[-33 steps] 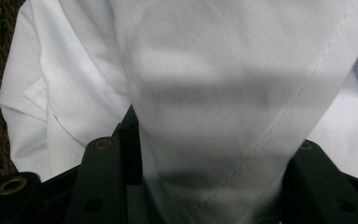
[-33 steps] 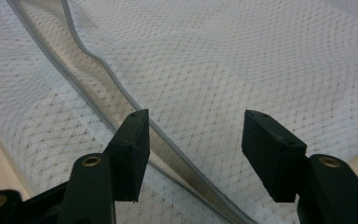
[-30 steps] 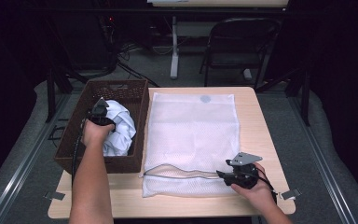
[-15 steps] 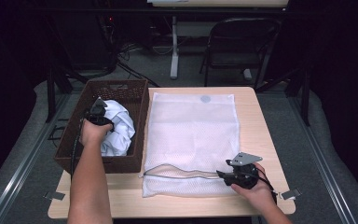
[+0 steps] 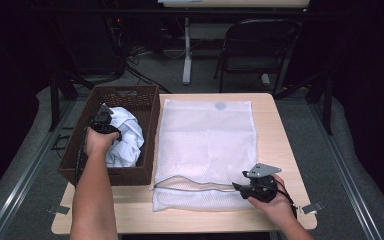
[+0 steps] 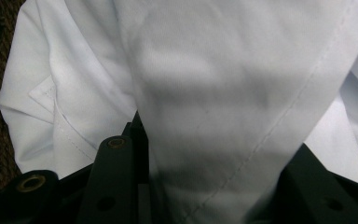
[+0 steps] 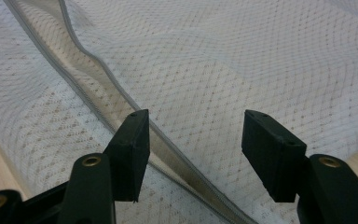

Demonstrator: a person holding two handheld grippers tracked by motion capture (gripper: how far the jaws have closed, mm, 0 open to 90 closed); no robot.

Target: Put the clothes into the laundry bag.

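Tabletop mesh bag (image 7: 242, 70) lies under the spread right gripper (image 7: 193, 154); left gripper (image 6: 214, 186) pinches white cloth (image 6: 205, 84).

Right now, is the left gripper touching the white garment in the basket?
Touching. In the left gripper view, the white garment bunches between the left gripper jaws, its fabric lying against both as they have just been closing.

The crumpled white cotton garment (image 5: 125, 137) is plain, with white stitched seams, and lies in a dark brown woven wicker basket (image 5: 147, 107). The flat white mesh laundry bag (image 5: 207, 135) shows a fine diamond net pattern, a grey zipper edge and a small grey round mark. The rectangular wooden table (image 5: 275, 117) is pale beige.
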